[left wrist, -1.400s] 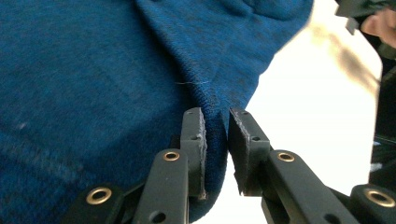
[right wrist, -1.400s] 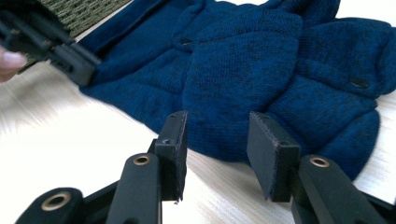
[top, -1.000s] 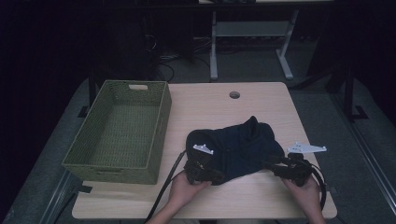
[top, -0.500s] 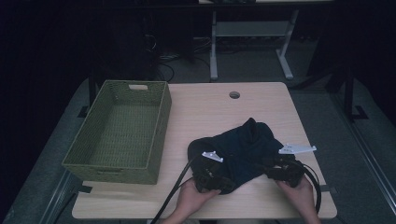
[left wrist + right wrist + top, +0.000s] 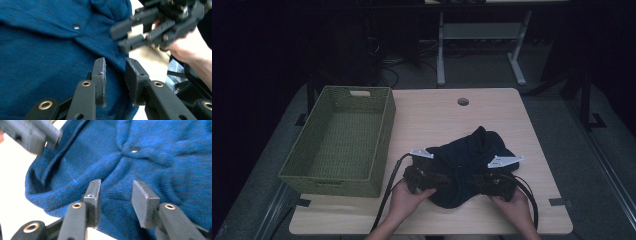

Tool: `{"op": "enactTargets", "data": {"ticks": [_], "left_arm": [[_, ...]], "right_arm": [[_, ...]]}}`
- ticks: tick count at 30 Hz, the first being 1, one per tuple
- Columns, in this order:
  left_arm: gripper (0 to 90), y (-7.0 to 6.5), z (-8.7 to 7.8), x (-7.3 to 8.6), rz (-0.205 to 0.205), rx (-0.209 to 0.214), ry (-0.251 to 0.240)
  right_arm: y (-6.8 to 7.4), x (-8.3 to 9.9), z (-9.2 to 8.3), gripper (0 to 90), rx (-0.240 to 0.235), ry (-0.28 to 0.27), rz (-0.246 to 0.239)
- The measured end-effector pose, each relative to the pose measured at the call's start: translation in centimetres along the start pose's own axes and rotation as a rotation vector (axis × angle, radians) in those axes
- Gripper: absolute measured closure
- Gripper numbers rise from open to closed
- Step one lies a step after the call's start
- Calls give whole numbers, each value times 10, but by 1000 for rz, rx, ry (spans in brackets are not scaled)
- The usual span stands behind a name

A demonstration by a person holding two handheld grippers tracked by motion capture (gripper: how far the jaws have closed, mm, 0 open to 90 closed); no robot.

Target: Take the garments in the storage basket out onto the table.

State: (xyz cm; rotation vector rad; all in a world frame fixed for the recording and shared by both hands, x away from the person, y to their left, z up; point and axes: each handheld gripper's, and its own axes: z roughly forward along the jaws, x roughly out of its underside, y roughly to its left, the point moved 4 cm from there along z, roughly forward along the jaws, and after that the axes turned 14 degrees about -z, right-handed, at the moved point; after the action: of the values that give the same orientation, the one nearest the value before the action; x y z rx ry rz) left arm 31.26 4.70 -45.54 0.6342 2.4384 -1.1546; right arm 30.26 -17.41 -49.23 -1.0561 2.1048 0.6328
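A dark blue knit garment point(image 5: 469, 157) lies bunched on the wooden table point(image 5: 437, 115), near its front edge. My left gripper point(image 5: 438, 181) is at the garment's left edge and my right gripper point(image 5: 481, 183) at its right edge, jaws pointing toward each other. In the left gripper view the left gripper point(image 5: 115, 63) hovers over the blue cloth point(image 5: 45, 55); its jaws have just been opening and pinch nothing. The right gripper point(image 5: 116, 186) has just been closing, but its pads stand apart above the knit point(image 5: 160, 170), gripping no fold.
A green woven basket point(image 5: 384, 130) stands at the table's left side. A round cable hole point(image 5: 463, 101) sits near the far edge. Black cables trail from both grippers off the front edge. Desk legs and cables stand on the dark floor beyond.
The right hand has slid left along the front edge, closer to the left hand. The garment is bunched narrower between the two grippers.
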Motion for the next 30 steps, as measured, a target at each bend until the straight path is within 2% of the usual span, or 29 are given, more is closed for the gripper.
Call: {"op": "enactTargets", "data": {"ticks": [3,5,8,14,20,27,28,30], "left_arm": [[690,4,-3,-5,-9,-15,-19],[689,7,-5,-8,-15,-24,-31],[656,11,-6,-13,-24,-28,-42],[653,17,-6,-27,-40,-39,-78],[653,18,0,-35,-44,-40,-73],[650,27,19,-34,-65,-42,-21],[650,29,22,-33,-69,-45,-8],[650,33,26,-32,-80,-49,4]], "right_arm": [[4,1,5,683,-34,35,-13],[4,4,6,715,-36,44,-18],[4,7,3,761,-48,53,-11],[3,21,-9,849,-79,53,-10],[3,31,-24,852,-95,76,-15],[0,43,-37,851,-96,72,-3],[0,43,-38,839,-97,71,0],[-1,43,-40,757,-92,61,3]]}}
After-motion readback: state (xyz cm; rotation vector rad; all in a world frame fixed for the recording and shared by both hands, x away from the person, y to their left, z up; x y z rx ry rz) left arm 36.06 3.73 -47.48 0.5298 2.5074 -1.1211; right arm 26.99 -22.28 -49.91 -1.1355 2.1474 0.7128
